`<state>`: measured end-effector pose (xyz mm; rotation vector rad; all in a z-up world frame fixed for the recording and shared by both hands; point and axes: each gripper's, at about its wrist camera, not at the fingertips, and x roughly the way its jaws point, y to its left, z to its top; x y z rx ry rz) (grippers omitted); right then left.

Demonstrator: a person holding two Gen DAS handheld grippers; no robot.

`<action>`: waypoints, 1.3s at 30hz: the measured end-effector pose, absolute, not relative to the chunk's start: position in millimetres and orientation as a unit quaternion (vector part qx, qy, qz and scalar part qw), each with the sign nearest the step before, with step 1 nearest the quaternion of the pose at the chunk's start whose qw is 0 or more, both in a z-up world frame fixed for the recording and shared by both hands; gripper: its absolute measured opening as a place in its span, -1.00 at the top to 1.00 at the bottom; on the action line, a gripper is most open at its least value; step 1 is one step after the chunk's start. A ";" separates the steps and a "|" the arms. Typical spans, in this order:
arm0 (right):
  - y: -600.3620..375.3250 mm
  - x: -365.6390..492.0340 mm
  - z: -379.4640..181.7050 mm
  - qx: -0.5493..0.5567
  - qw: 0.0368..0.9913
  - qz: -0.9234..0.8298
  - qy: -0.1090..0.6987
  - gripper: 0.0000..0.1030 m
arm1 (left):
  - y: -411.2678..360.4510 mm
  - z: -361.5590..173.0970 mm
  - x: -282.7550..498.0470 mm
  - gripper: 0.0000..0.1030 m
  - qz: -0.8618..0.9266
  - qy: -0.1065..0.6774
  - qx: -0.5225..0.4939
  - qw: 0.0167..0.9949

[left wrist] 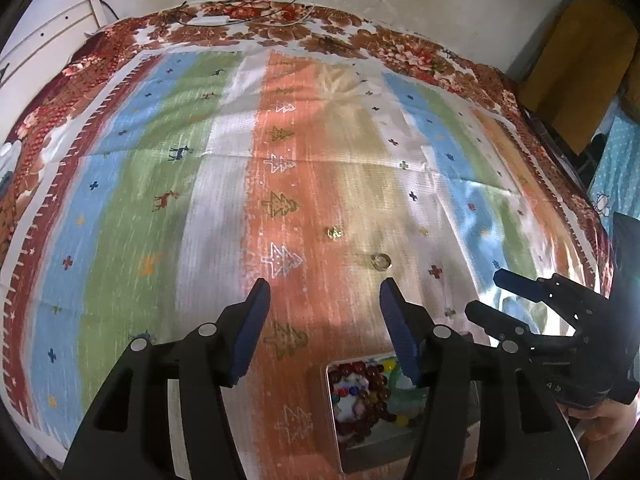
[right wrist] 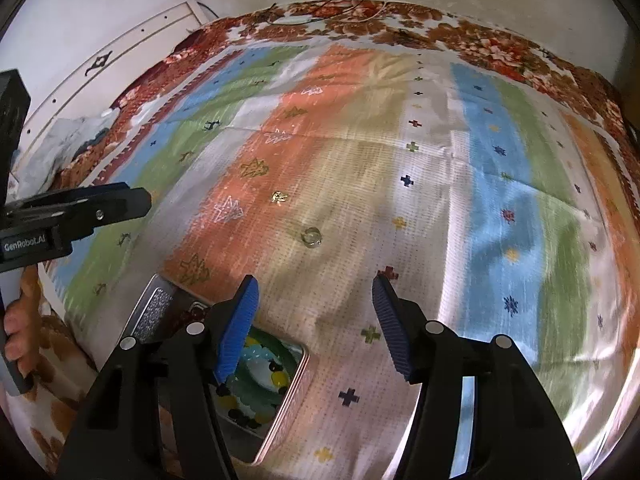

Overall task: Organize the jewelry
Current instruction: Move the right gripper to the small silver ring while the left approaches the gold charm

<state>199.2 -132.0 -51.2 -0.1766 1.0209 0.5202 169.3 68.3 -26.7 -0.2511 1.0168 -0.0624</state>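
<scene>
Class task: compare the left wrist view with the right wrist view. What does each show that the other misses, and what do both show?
Only the left wrist view: dark red beaded bracelets in the metal tin.

Only the right wrist view: the tin's pale green and yellow beads and a hand gripping the left gripper's handle.

Both: the striped cloth, a small gold ornament and a clear ring lying apart on it, both grippers open.

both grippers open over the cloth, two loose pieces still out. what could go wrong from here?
1. The clear ring nearly vanishes against the glossy striped cloth; a pinch may miss it or snag fabric.
2. The gold earring is tiny and could slip between fingers.
3. The open tin sits under the left gripper, easily knocked.
</scene>
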 end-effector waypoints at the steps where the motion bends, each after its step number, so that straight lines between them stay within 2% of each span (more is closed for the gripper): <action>1: -130.5 202.6 -52.8 -0.087 0.836 0.244 0.484 -0.14 | 69.0 -27.1 171.8 -0.11 -0.030 0.487 -0.121 0.865; 16: -117.9 240.5 -72.7 -0.078 0.809 0.260 0.521 -0.15 | 64.0 -59.4 225.6 -0.14 -0.031 0.539 -0.106 0.835; 39: -90.5 274.5 -107.0 -0.096 0.775 0.285 0.555 -0.15 | 67.9 -106.1 283.7 -0.10 -0.065 0.586 -0.144 0.795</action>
